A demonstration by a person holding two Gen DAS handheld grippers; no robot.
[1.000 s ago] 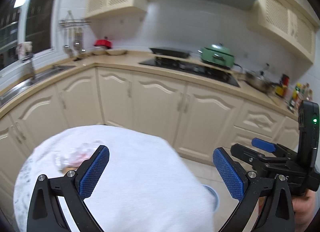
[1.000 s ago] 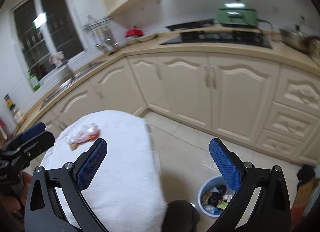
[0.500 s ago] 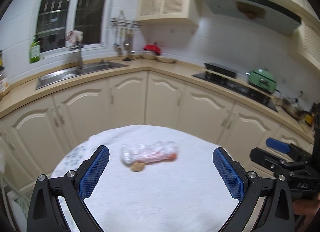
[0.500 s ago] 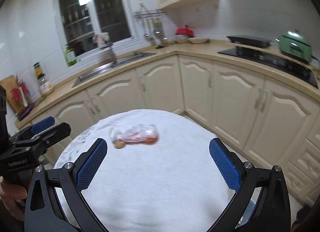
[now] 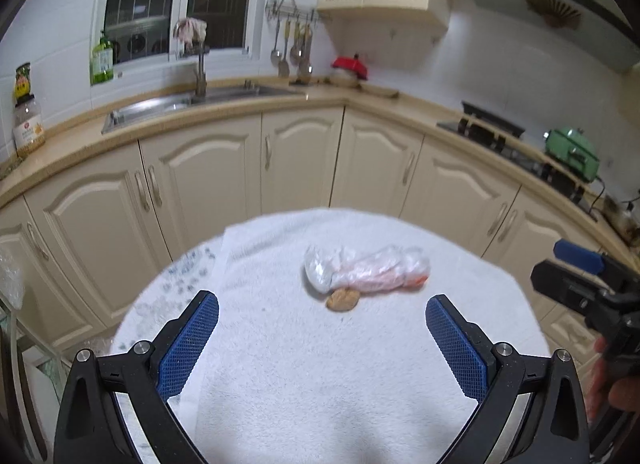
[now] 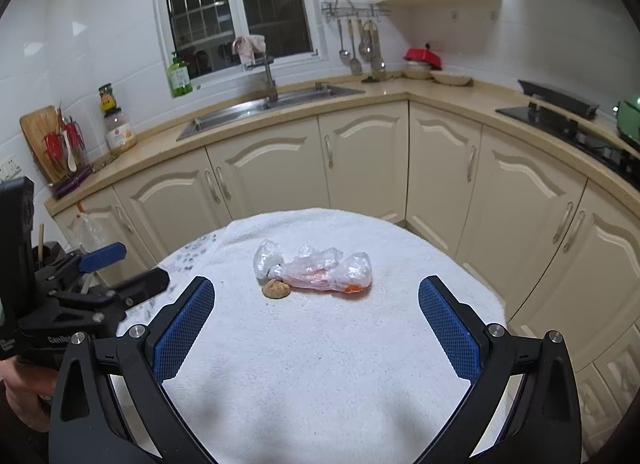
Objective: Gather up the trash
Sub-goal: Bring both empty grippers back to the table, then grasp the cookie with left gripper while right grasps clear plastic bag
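A crumpled clear plastic bag [image 5: 366,270] [image 6: 316,270] with something orange inside lies on the round table's white towel [image 5: 320,364] [image 6: 320,364]. A small brown nut-like scrap [image 5: 342,299] [image 6: 276,288] rests against the bag's near side. My left gripper [image 5: 322,338] is open, its blue pads held above the towel short of the bag. My right gripper [image 6: 316,330] is also open, just short of the bag and the scrap. Neither gripper holds anything. Each gripper shows at the edge of the other's view.
Cream kitchen cabinets [image 6: 360,159] curve behind the table, with a sink [image 6: 264,105], a hob [image 6: 568,111] and a green pot [image 5: 572,151] on the counter. A knife block and cutting board [image 6: 44,139] stand at the left. A hand [image 5: 612,388] grips the right tool.
Both views have swung left, from the hob side and the floor bin toward the sink. The bag and scrap now sit centred between each gripper's fingers. The blue bin has left view.
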